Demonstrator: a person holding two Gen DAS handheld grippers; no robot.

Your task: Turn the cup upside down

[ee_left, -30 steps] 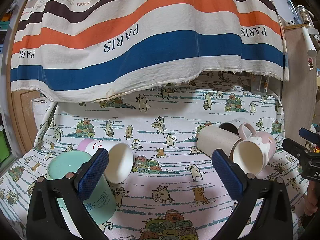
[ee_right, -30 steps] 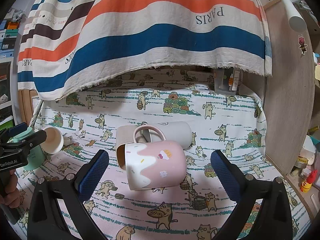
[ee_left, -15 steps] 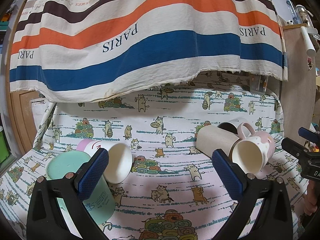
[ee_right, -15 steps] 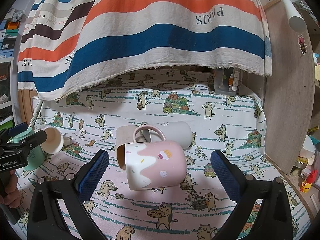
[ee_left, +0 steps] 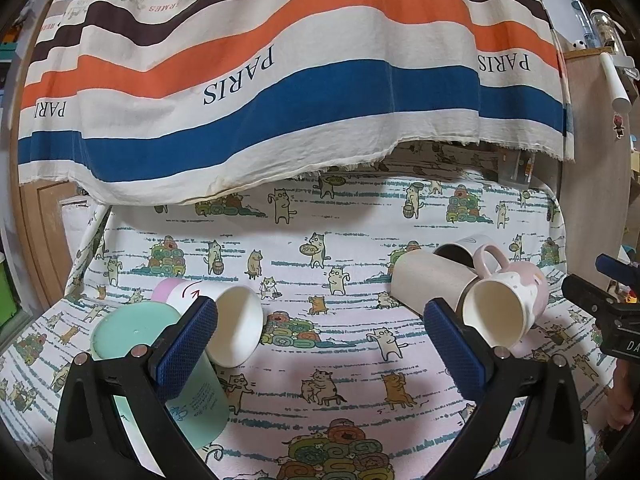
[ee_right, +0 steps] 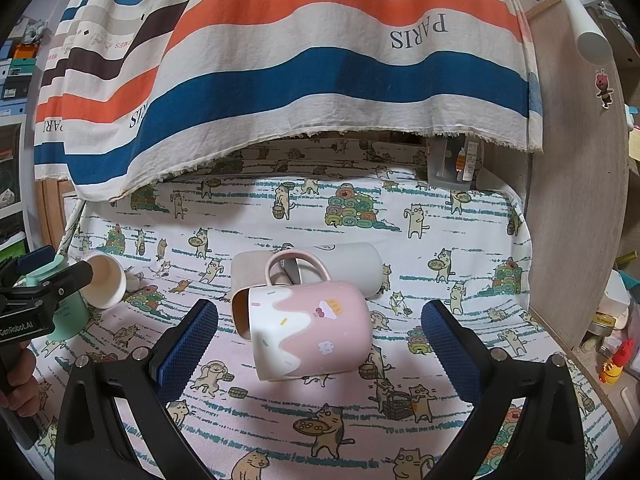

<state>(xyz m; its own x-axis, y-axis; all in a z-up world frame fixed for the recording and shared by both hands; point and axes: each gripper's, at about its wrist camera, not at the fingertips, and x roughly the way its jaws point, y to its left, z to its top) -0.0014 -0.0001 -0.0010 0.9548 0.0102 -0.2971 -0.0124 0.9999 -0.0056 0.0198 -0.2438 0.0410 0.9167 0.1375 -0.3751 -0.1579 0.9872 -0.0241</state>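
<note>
A pink and white mug (ee_right: 312, 328) lies on its side on the cat-print cloth, handle up, mouth to the left; it also shows in the left wrist view (ee_left: 504, 304). My right gripper (ee_right: 320, 340) is open, its blue pads on either side of the mug, not touching it. My left gripper (ee_left: 320, 344) is open and empty above the cloth. A white paper cup (ee_left: 232, 320) lies on its side just behind the left pad, next to a mint green cup (ee_left: 160, 364) standing upside down.
A beige cup (ee_right: 256, 272) and a grey mug (ee_right: 348, 268) lie on their sides behind the pink mug. A striped PARIS cloth (ee_right: 320, 72) hangs over the back. A wooden panel (ee_right: 576, 208) bounds the right side, with small items (ee_right: 612, 360) beyond it.
</note>
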